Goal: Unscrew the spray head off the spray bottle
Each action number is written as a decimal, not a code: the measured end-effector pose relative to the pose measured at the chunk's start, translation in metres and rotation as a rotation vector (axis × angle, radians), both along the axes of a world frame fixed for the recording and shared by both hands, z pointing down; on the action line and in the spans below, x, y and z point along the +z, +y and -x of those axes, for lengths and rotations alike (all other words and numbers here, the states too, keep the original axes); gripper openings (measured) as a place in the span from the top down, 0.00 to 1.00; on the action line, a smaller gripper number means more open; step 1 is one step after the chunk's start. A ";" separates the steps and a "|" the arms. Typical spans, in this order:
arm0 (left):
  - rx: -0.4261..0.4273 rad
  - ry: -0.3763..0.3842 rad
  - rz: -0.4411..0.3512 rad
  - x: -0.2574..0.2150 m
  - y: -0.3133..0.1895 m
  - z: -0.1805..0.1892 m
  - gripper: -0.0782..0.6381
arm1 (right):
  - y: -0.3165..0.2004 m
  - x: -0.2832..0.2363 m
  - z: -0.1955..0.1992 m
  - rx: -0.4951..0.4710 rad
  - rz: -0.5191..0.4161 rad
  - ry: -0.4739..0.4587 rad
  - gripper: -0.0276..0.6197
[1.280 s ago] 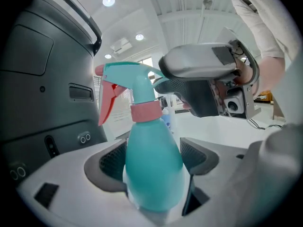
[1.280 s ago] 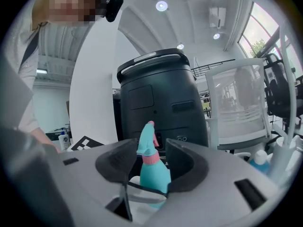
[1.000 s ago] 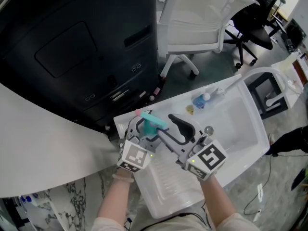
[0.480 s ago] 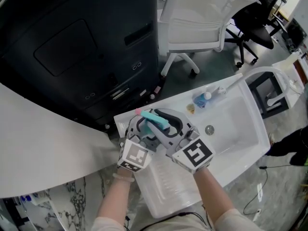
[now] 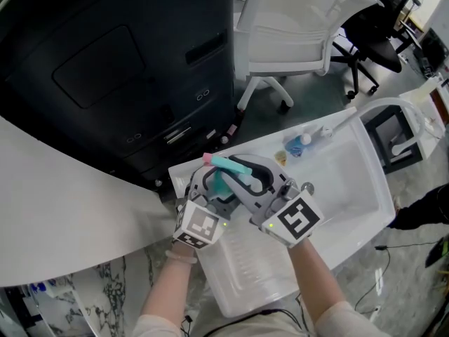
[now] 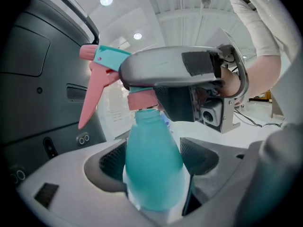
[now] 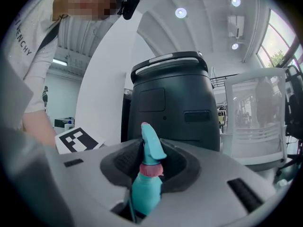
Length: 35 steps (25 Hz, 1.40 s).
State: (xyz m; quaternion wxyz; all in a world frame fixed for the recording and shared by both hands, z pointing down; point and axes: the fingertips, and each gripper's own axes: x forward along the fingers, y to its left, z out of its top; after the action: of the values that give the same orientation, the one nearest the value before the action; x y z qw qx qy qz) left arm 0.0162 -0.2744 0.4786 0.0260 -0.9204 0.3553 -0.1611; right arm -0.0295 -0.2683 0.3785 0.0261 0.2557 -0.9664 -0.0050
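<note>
A teal spray bottle (image 5: pixel 222 184) with a teal and pink spray head (image 5: pixel 229 164) stands upright over the white sink. My left gripper (image 5: pixel 210 186) is shut on the bottle's body (image 6: pixel 152 160), its pads pressing both sides. My right gripper (image 5: pixel 247 171) reaches in level from the right, its jaws on either side of the spray head (image 7: pixel 152 148) and the pink collar (image 7: pixel 151 170). Those jaws have just been closing, with the head between them; I see no pad pressing it. The pink trigger (image 6: pixel 91 98) points left.
A white sink basin (image 5: pixel 351 181) with a drain (image 5: pixel 306 187) lies under my hands. A small blue bottle (image 5: pixel 295 144) rests on its far rim. A large dark cabinet (image 5: pixel 105 69) stands behind, a white chair (image 5: pixel 295 27) to its right, and a white counter (image 5: pixel 56 209) at left.
My right gripper has moved left from beside the bottle onto the spray head, rolled somewhat, and narrowed its jaws around it. The left gripper and the bottle have stayed put.
</note>
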 end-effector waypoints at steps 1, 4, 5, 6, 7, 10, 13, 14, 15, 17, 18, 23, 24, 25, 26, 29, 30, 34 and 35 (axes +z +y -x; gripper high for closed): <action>-0.003 -0.001 0.003 0.002 -0.001 0.001 0.40 | -0.001 -0.003 -0.002 0.004 0.004 -0.017 0.79; -0.007 -0.010 0.009 0.005 -0.002 0.002 0.40 | -0.003 -0.012 -0.006 0.013 0.011 -0.058 0.79; -0.007 -0.006 0.008 0.003 -0.002 0.002 0.40 | -0.003 -0.015 -0.007 0.017 0.013 -0.074 0.79; -0.007 -0.003 0.006 0.002 -0.002 0.002 0.40 | -0.003 -0.019 -0.009 0.019 0.013 -0.093 0.79; -0.008 -0.001 0.004 0.002 -0.002 0.002 0.40 | -0.003 -0.024 -0.011 0.019 0.009 -0.112 0.79; -0.013 -0.001 0.000 0.002 -0.003 0.002 0.40 | -0.002 -0.040 -0.015 0.009 -0.007 -0.148 0.79; -0.021 0.005 -0.007 0.001 -0.005 0.003 0.40 | -0.002 -0.054 -0.016 0.008 -0.022 -0.174 0.79; -0.022 0.004 -0.009 0.001 -0.006 0.003 0.40 | -0.001 -0.057 -0.016 0.006 -0.029 -0.176 0.79; -0.022 0.001 -0.011 0.001 -0.007 0.003 0.40 | -0.001 -0.059 -0.016 0.004 -0.034 -0.175 0.79; -0.019 -0.013 -0.020 0.001 -0.008 0.002 0.40 | -0.001 -0.063 -0.017 0.002 -0.037 -0.178 0.79; -0.016 -0.022 -0.025 0.001 -0.008 0.002 0.40 | -0.001 -0.065 -0.018 0.003 -0.037 -0.184 0.79; -0.004 -0.046 -0.049 0.002 -0.006 0.001 0.40 | 0.000 -0.070 -0.023 0.012 -0.037 -0.208 0.79; -0.003 -0.049 -0.051 0.002 -0.006 0.002 0.40 | 0.000 -0.069 -0.024 0.014 -0.039 -0.206 0.79; -0.002 -0.053 -0.051 0.001 -0.006 0.002 0.40 | 0.000 -0.069 -0.025 0.016 -0.040 -0.205 0.79; -0.002 -0.058 -0.050 0.001 -0.006 0.002 0.40 | 0.000 -0.070 -0.025 0.017 -0.040 -0.204 0.79; -0.010 -0.071 -0.052 0.000 -0.004 0.003 0.40 | 0.001 -0.072 -0.026 0.019 -0.044 -0.209 0.79; -0.015 -0.072 -0.056 0.000 -0.003 0.004 0.40 | 0.002 -0.073 -0.025 0.018 -0.046 -0.211 0.79; -0.031 -0.056 -0.060 -0.006 -0.002 0.007 0.40 | 0.004 -0.079 -0.024 0.014 -0.052 -0.225 0.79; -0.033 -0.051 -0.062 -0.008 -0.002 0.008 0.40 | 0.004 -0.081 -0.024 0.014 -0.055 -0.230 0.79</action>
State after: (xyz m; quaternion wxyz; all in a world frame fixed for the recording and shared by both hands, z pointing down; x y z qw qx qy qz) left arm 0.0087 -0.2759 0.4706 0.0608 -0.9088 0.3744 -0.1740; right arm -0.0051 -0.2643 0.2971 -0.0918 0.2620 -0.9607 -0.0020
